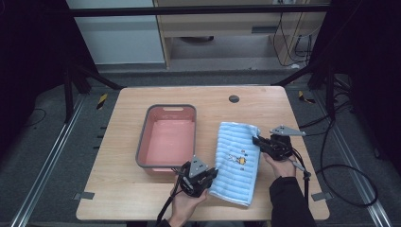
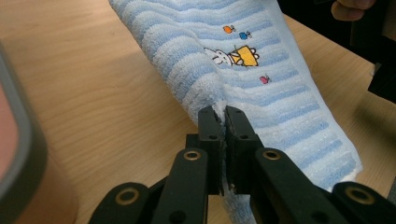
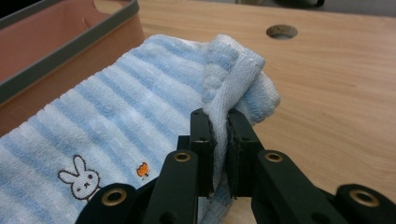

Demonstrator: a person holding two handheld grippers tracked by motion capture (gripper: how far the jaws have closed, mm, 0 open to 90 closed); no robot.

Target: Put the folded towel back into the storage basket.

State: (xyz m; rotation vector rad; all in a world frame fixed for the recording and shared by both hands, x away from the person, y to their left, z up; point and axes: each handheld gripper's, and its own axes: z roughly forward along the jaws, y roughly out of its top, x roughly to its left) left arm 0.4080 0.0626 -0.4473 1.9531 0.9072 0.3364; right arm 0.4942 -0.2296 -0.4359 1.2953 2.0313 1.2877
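Two hand-held grippers (left, right) pinch one towel beside one basin.

This was a lab or recording workroom rather than a home. A plain wooden table with a round cable hole stood alone on grey carpet, fenced by metal rails at 9 and 3 o'clock. Black curtains hung at both sides, loose cables ran across the floor at 3 o'clock, and yellow-black tape marks lay beyond the table's far corners.
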